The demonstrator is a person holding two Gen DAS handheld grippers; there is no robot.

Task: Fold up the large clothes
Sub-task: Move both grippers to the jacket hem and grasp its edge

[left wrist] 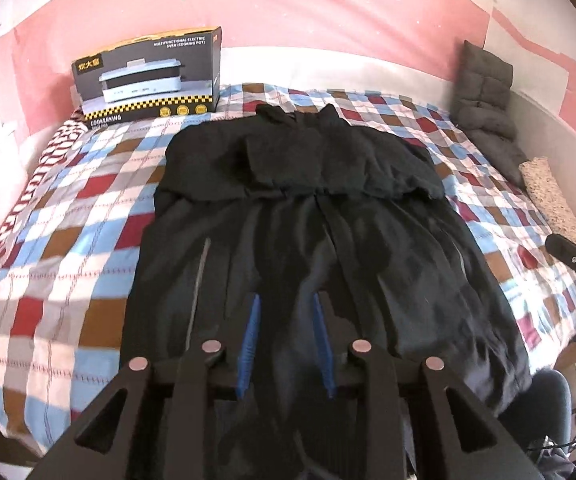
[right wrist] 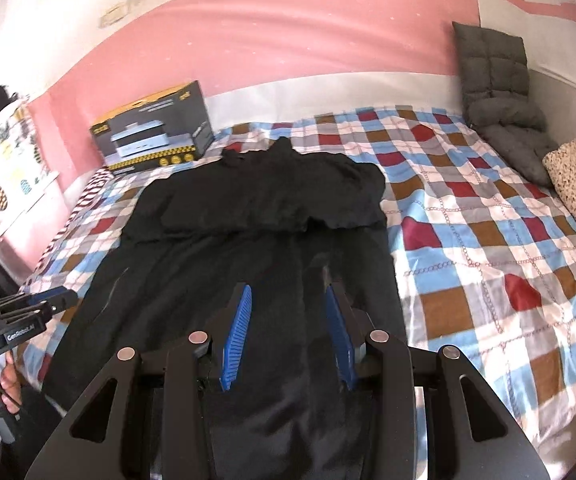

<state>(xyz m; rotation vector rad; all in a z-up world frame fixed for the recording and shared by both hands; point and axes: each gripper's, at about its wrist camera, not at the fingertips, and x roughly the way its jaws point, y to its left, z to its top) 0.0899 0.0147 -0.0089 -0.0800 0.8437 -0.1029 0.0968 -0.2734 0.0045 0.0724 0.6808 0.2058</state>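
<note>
The large black garment [left wrist: 300,216] lies flat on the bed's checked red, blue and brown sheet [left wrist: 68,216], its near hem hidden behind both claws. Left claw [left wrist: 286,312] and right claw [right wrist: 288,304] hang above it, blue pads spread, pinching nothing.

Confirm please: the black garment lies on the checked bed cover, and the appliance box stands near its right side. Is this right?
Not quite. The appliance box stands near the left side of the black garment, as the left wrist view shows. The garment does lie on the checked bed cover.
</note>
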